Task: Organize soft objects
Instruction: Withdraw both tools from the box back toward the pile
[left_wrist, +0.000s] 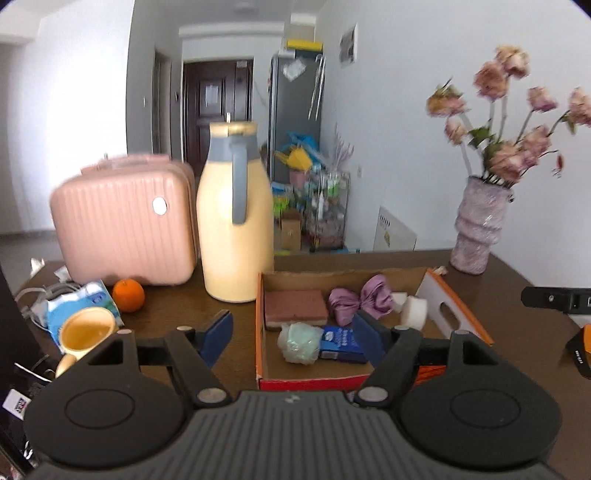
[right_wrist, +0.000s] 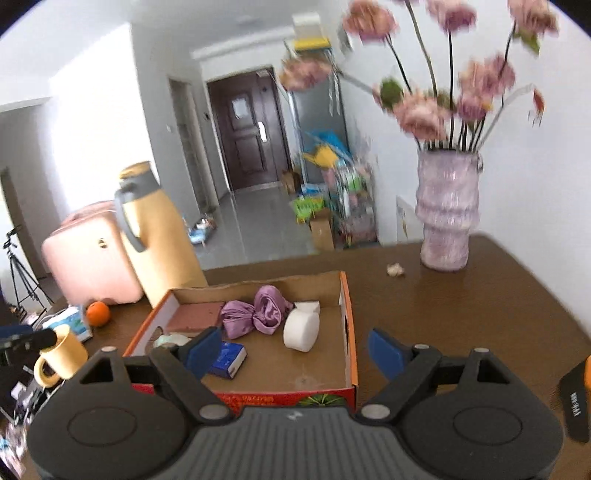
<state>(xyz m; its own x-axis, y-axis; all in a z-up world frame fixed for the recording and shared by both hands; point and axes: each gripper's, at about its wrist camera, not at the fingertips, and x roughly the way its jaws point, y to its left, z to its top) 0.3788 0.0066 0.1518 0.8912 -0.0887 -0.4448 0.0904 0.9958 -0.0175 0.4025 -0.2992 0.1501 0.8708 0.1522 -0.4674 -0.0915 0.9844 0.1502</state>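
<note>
A cardboard box (left_wrist: 306, 380) (right_wrist: 349, 332) with orange sides sits on the brown table. Inside lie a pink sponge (left_wrist: 295, 304) (right_wrist: 194, 317), a purple satin cloth (left_wrist: 360, 299) (right_wrist: 256, 312), a white foam roll (left_wrist: 413, 312) (right_wrist: 301, 328), a pale green soft bundle (left_wrist: 299, 341) (right_wrist: 168, 339) and a blue tissue pack (left_wrist: 340, 345) (right_wrist: 231, 358). My left gripper (left_wrist: 293, 338) is open and empty above the box's near left part. My right gripper (right_wrist: 295, 352) is open and empty above the box's near edge.
A cream thermos jug (left_wrist: 234, 218) (right_wrist: 159, 236), a pink case (left_wrist: 123, 218) (right_wrist: 88, 251), an orange (left_wrist: 128, 295) (right_wrist: 98, 314), a yellow mug (left_wrist: 85, 332) (right_wrist: 61, 354) and a blue-white tissue pack (left_wrist: 79, 299) stand left of the box. A vase of flowers (left_wrist: 478, 225) (right_wrist: 445, 210) stands at the back right.
</note>
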